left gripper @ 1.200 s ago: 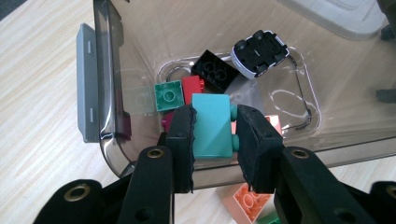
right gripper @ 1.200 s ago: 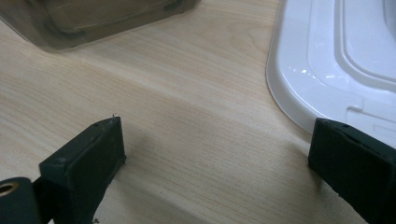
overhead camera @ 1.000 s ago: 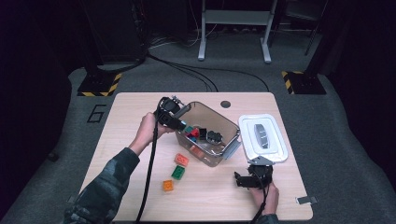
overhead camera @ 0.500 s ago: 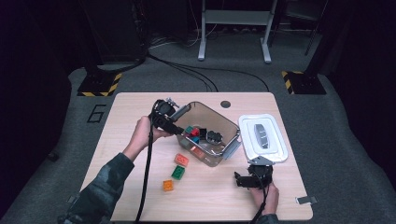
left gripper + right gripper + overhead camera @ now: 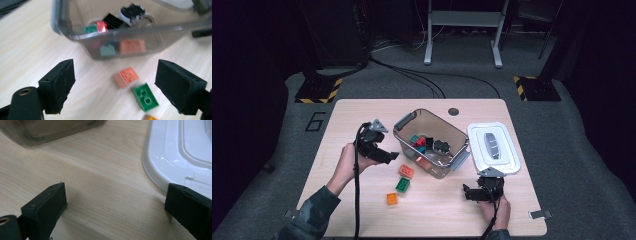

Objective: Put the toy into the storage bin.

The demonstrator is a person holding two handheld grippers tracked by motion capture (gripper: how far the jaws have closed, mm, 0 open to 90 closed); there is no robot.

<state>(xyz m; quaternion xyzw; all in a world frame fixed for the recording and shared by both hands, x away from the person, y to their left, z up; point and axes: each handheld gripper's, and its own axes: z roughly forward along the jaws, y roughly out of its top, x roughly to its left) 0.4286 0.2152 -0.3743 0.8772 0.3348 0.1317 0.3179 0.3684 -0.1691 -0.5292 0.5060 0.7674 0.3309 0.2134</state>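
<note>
A clear plastic bin (image 5: pixel 453 131) stands mid-table with several bricks and a black toothed piece (image 5: pixel 441 145) inside. My left gripper (image 5: pixel 390 156) hovers just left of the bin. Its jaws have just been opening and nothing is between them. In the left gripper view the gripper (image 5: pixel 120 85) looks over a salmon-orange brick (image 5: pixel 126 76) and a green brick (image 5: pixel 145 97) lying in front of the bin (image 5: pixel 112 33). My right gripper (image 5: pixel 467 193) rests open near the front edge. Its own view shows the gripper (image 5: pixel 115 207) with bare wood between the jaws.
The bin's white lid (image 5: pixel 493 148) lies flat to the right of the bin, beside the right gripper's far jaw (image 5: pixel 180 152). An orange-red brick (image 5: pixel 406 171), a green brick (image 5: pixel 402 184) and an orange brick (image 5: pixel 392 199) lie on the wooden table (image 5: pixel 347 115).
The left gripper has pulled back from the bin's left rim toward the person and to the left, and its jaws have opened. The right gripper has not moved.
</note>
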